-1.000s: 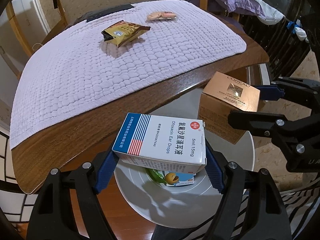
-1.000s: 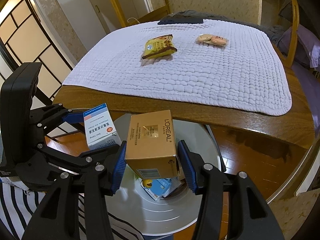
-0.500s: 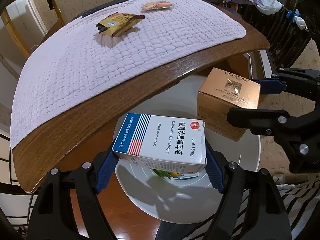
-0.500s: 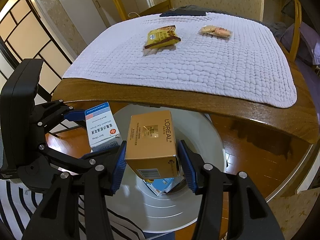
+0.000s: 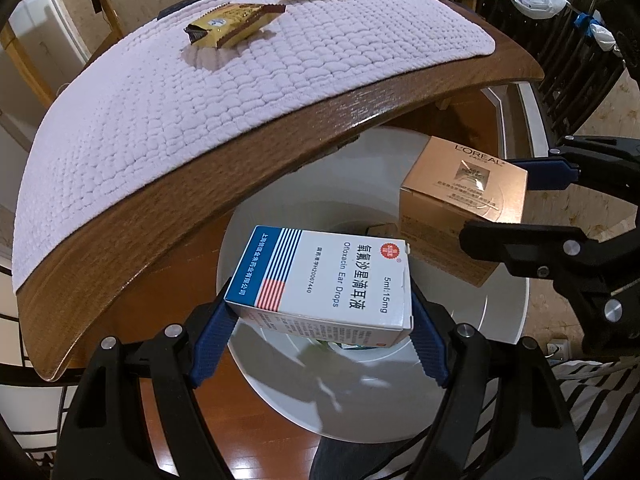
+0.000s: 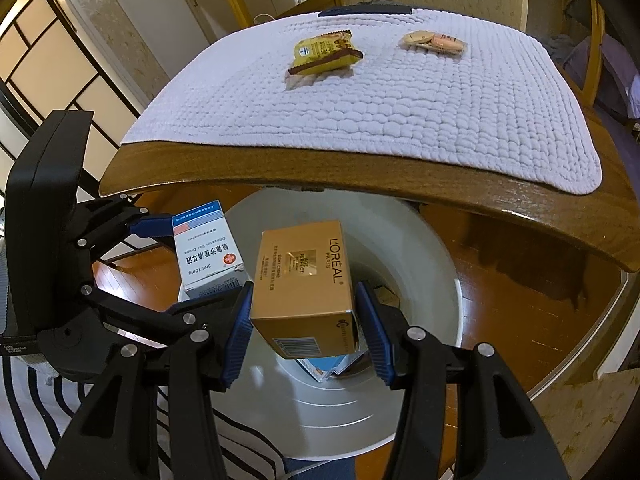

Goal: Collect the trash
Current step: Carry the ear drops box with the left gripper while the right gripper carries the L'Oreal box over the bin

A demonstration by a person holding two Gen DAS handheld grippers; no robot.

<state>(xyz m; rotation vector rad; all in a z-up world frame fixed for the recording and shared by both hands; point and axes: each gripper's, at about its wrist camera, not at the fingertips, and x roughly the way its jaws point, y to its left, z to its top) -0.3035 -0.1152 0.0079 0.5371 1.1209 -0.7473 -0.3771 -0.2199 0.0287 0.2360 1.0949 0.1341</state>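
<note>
My left gripper (image 5: 320,332) is shut on a white and blue ear drops box (image 5: 324,280), held over the white round trash bin (image 5: 460,400). My right gripper (image 6: 306,320) is shut on a gold L'Oreal box (image 6: 306,276), also over the bin (image 6: 420,248). The gold box shows in the left wrist view (image 5: 460,200), and the ear drops box in the right wrist view (image 6: 208,248). Some packaging lies at the bin's bottom (image 6: 328,366). A yellow snack packet (image 6: 324,54) and a clear packet of round biscuits (image 6: 434,42) lie on the table's pale quilted mat (image 6: 400,112).
The wooden table edge (image 5: 200,184) overhangs the far side of the bin. A wooden chair (image 6: 596,40) stands at the right of the table. A striped cloth (image 6: 24,408) lies low at the left. The floor is wood (image 6: 500,272).
Both grippers have dropped lower with their boxes, so the table edge now sits higher in view and the bin looks larger and closer.
</note>
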